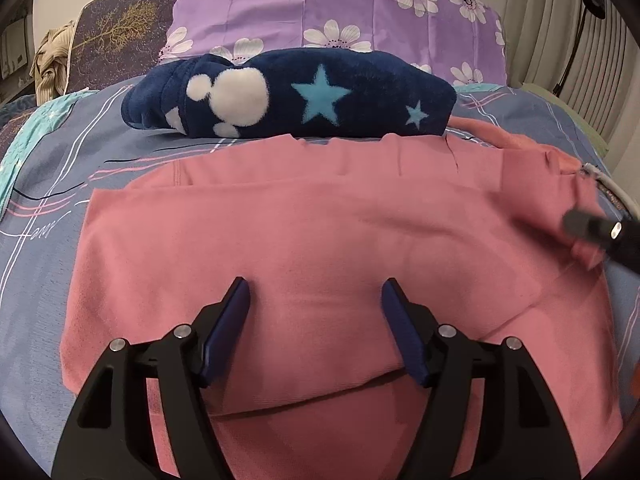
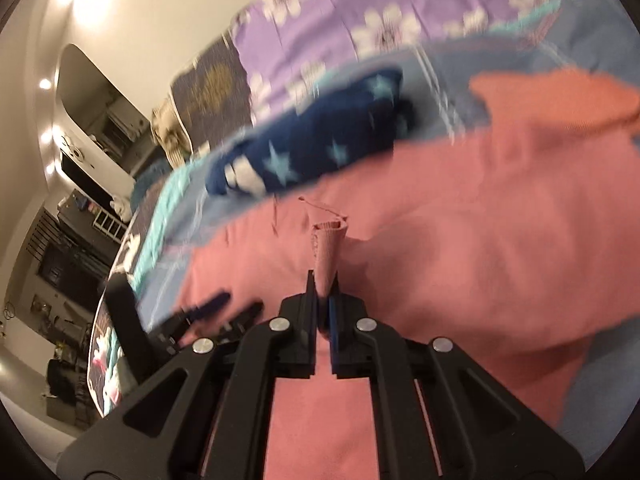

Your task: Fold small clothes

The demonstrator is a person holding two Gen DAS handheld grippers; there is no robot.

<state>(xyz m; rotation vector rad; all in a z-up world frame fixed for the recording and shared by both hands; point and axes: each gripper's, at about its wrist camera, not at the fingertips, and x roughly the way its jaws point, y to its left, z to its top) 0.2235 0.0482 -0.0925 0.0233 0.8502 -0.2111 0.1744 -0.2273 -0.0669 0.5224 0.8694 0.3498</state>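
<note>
A pink garment [image 1: 320, 232] lies spread and partly folded on the bed; it also fills the right wrist view [image 2: 460, 208]. My left gripper [image 1: 316, 300] is open, its blue pads [image 1: 228, 328] just above the garment's middle. My right gripper [image 2: 324, 280] is shut on a ribbed pink edge of the garment [image 2: 328, 248] and lifts it. In the left wrist view the right gripper [image 1: 596, 232] shows at the garment's right edge, blurred. The left gripper [image 2: 216, 308] shows blurred in the right wrist view.
A folded navy fleece with stars and white shapes [image 1: 292, 96] lies behind the garment. A purple flowered pillow [image 1: 340, 8] stands at the back. The blue-grey patterned bedsheet [image 1: 60, 152] surrounds the garment. A lamp [image 1: 580, 40] stands far right.
</note>
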